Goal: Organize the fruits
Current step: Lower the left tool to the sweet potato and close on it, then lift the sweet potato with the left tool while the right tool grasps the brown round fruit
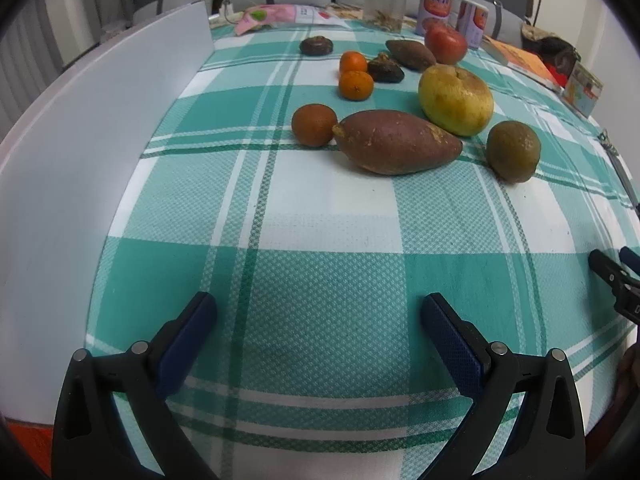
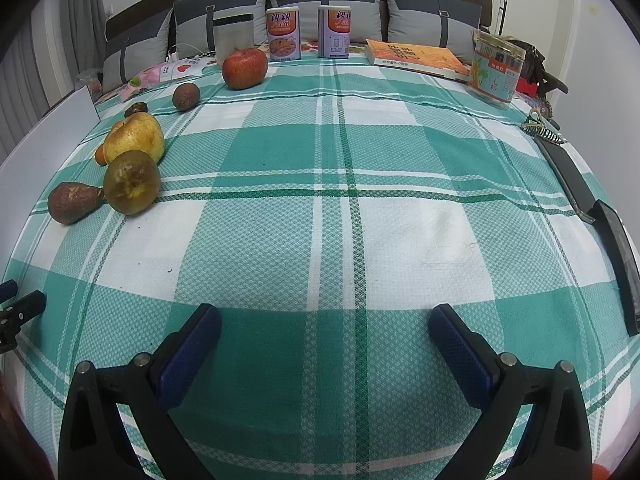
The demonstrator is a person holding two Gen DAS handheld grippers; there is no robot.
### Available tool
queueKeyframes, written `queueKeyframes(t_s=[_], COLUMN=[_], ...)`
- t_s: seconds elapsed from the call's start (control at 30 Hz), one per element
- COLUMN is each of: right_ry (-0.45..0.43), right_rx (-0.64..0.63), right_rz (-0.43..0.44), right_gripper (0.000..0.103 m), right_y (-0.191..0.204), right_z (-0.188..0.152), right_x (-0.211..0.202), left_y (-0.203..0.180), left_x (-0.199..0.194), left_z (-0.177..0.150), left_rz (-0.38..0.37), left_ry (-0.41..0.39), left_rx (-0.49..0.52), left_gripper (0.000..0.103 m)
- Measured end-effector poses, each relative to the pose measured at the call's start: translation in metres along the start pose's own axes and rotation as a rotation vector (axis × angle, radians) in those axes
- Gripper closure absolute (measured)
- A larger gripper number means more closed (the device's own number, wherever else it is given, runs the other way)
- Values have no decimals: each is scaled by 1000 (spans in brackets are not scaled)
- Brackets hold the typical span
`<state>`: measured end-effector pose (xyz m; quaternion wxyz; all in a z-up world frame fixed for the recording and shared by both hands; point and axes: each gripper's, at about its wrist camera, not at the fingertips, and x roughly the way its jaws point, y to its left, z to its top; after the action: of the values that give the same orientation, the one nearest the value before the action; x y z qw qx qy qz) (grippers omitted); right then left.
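Note:
Fruit and roots lie scattered on a green-and-white checked cloth (image 1: pixel 320 220). A big sweet potato (image 1: pixel 396 142) lies in the middle, with a brown round fruit (image 1: pixel 314 125) at its left and a yellow pear (image 1: pixel 456 100) behind it. A greenish-brown pear (image 1: pixel 513 151) sits at the right. Further back are two tangerines (image 1: pixel 355 85), a smaller sweet potato (image 1: pixel 410 54) and a red apple (image 1: pixel 445 43). My left gripper (image 1: pixel 318 320) is open over bare cloth, well short of the fruit. My right gripper (image 2: pixel 324 332) is open too, with the greenish-brown pear (image 2: pixel 131 187) far to its left.
A white board (image 1: pixel 100 128) stands along the left edge of the table. At the back are two cans (image 2: pixel 283 34), a clear bag (image 1: pixel 386 2), an orange book (image 2: pixel 416 56) and a jar (image 2: pixel 496 68). A dark flat strip (image 2: pixel 616 240) lies at the right edge.

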<state>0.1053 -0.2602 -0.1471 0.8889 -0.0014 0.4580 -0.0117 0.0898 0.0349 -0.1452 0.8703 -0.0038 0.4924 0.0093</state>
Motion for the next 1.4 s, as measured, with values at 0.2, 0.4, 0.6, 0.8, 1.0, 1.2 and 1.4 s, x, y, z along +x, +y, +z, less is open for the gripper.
queueKeyframes(t_s=[0.2, 0.4, 0.6, 0.8, 1.0, 1.2, 1.4], right_ry=[0, 0, 0, 0, 0, 0, 0], right_rx=[0, 0, 1, 1, 1, 1, 1], right_rz=[0, 0, 0, 1, 0, 1, 0], right_gripper=[0, 0, 0, 0, 0, 0, 0], right_y=[0, 0, 0, 0, 0, -1, 0], right_z=[0, 0, 0, 0, 0, 0, 0], right_x=[0, 0, 0, 0, 0, 0, 0], left_y=[8, 3, -52, -69, -59, -80, -72], left_x=[-3, -18, 1, 26, 22, 42, 29], left_z=[9, 57, 96, 98, 102, 102, 96], left_rz=[-123, -214, -224, -215, -290, -242, -212], left_ry=[6, -88, -90, 108, 198, 217, 186], left_rx=[20, 102, 442, 588, 525, 521, 457], left_gripper=[2, 2, 2, 34, 44, 43, 62])
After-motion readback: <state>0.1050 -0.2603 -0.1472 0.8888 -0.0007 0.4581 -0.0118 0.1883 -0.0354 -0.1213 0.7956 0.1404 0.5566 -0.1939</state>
